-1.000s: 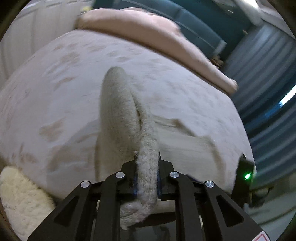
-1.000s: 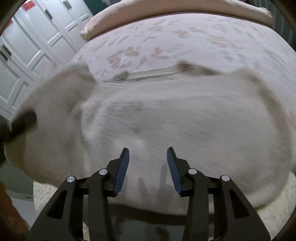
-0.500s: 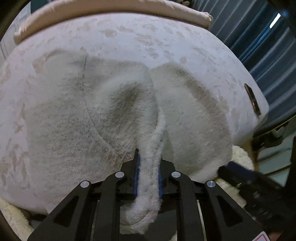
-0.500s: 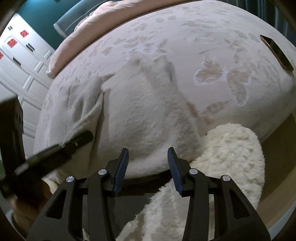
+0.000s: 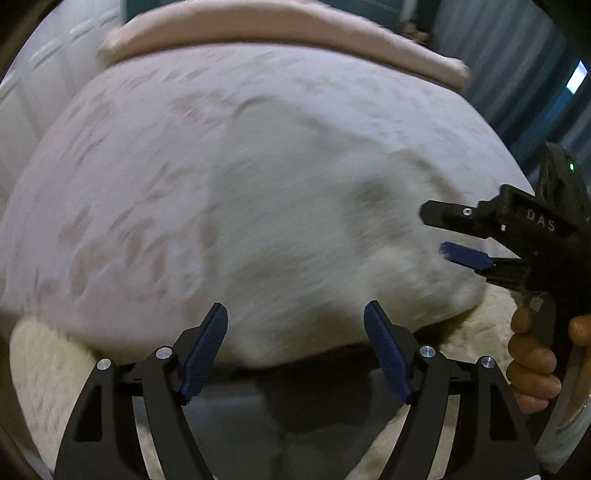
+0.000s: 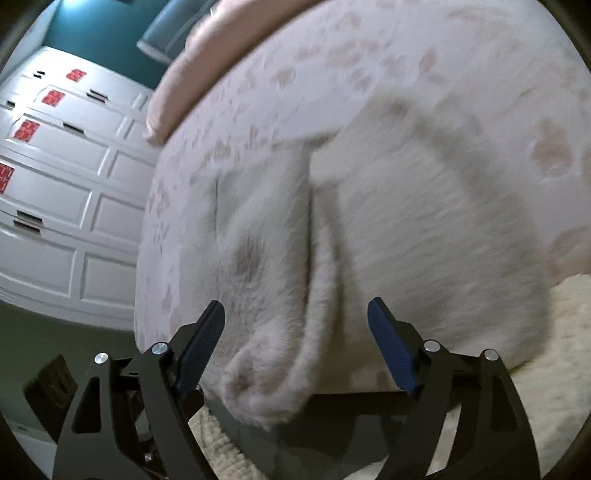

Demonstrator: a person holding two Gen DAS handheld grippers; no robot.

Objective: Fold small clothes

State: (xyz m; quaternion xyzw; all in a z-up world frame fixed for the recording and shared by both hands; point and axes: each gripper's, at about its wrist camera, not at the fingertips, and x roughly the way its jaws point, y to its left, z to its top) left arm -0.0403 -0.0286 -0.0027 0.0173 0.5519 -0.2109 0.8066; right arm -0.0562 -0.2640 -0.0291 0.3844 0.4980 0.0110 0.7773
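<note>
- Bed (image 5: 110,184) under a pale cover with faded pink leaf print; pink pillow (image 5: 258,26) along the far end, cream shaggy rug (image 6: 554,350) below the near edge.
- White panelled wardrobe (image 6: 55,203) with red stickers, teal wall (image 6: 103,33), grey curtains (image 5: 517,74).
- Fuzzy off-white garment (image 5: 295,221) spread on the bed, one folded ridge draped over the near edge.
- Left gripper (image 5: 295,350) just opened wide, gripping nothing.
- Right gripper (image 6: 295,354) just opened wide; ridge between the fingers, pads clear of it.
</note>
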